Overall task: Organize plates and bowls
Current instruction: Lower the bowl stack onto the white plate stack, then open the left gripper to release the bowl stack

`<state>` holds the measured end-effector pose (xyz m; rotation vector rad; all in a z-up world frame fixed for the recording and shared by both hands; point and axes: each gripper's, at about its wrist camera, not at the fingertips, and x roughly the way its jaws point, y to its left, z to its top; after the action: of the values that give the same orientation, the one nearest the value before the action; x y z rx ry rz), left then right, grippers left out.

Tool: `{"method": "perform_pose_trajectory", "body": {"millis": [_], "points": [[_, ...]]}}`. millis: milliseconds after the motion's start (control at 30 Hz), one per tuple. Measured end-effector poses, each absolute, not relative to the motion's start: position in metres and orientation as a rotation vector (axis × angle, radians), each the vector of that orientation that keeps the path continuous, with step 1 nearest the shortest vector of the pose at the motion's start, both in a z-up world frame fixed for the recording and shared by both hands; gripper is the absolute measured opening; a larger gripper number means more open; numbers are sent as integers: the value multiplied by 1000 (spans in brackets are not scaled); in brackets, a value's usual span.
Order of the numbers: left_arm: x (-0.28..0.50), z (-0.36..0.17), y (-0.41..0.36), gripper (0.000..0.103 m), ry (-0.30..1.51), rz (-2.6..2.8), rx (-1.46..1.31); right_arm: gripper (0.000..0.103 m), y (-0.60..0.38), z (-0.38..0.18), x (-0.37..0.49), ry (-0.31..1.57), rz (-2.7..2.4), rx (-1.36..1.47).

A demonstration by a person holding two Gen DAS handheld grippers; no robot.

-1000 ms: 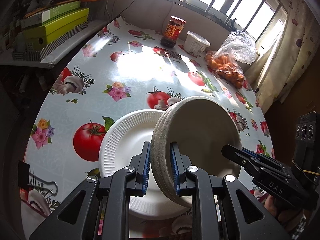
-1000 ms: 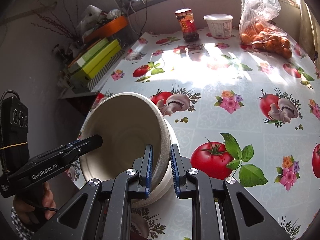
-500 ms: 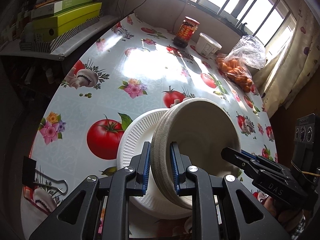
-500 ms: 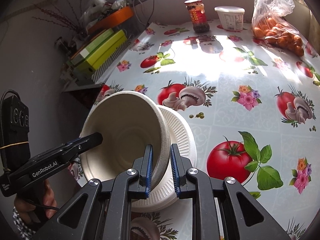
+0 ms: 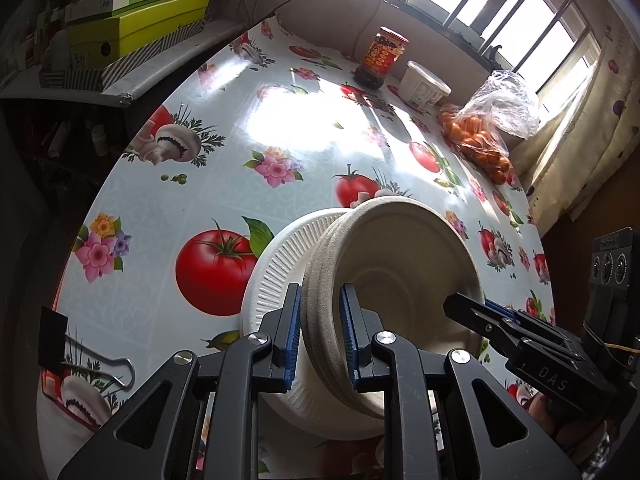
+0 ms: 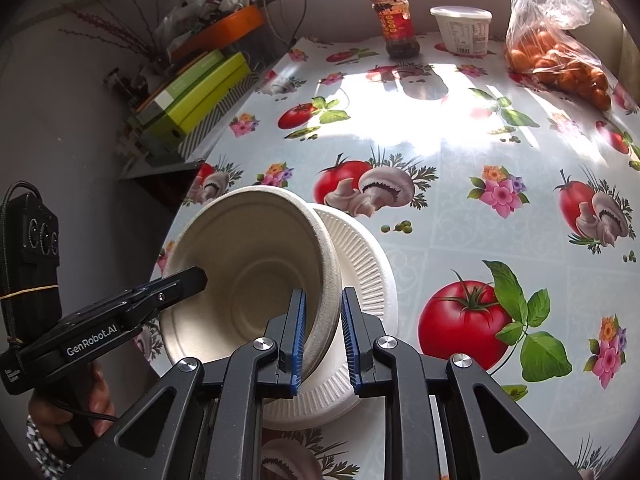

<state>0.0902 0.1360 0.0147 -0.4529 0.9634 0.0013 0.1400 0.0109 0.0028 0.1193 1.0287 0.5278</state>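
Note:
A stack of beige pulp bowls (image 5: pixel 400 280) is held between both grippers, over a white ribbed paper plate (image 5: pixel 276 268) on the table. My left gripper (image 5: pixel 320 332) is shut on the stack's left rim. My right gripper (image 6: pixel 322 330) is shut on the opposite rim; the stack (image 6: pixel 248 272) and the plate (image 6: pixel 364 264) show in the right wrist view too. Each gripper shows in the other's view, the right one (image 5: pixel 480 316) and the left one (image 6: pixel 176 284). The bowls tilt slightly. I cannot tell if they touch the plate.
The table has a tomato and mushroom oilcloth (image 5: pixel 224 184). At the far edge stand a red sauce jar (image 5: pixel 382 58), a white tub (image 5: pixel 424 86) and a bag of oranges (image 5: pixel 480 144). A binder clip (image 5: pixel 80 356) lies front left. Green boxes (image 5: pixel 136 28) sit on a side shelf.
Both grippers have carried the bowl stack together over the white plate and a little lower. The view has shifted so more of the far table shows.

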Motion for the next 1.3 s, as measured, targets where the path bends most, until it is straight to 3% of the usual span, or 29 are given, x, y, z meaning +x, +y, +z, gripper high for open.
{"method": "perform_pose_trajectory", "body": {"millis": [700, 1033, 1300], "points": [[92, 11, 138, 20, 965, 2, -446, 19, 12, 3, 142, 1024, 527, 118], [94, 11, 139, 32, 958, -2, -442, 28, 11, 3, 143, 1011, 526, 127], [93, 13, 137, 36, 949, -5, -438, 35, 10, 5, 140, 993, 527, 134]]}}
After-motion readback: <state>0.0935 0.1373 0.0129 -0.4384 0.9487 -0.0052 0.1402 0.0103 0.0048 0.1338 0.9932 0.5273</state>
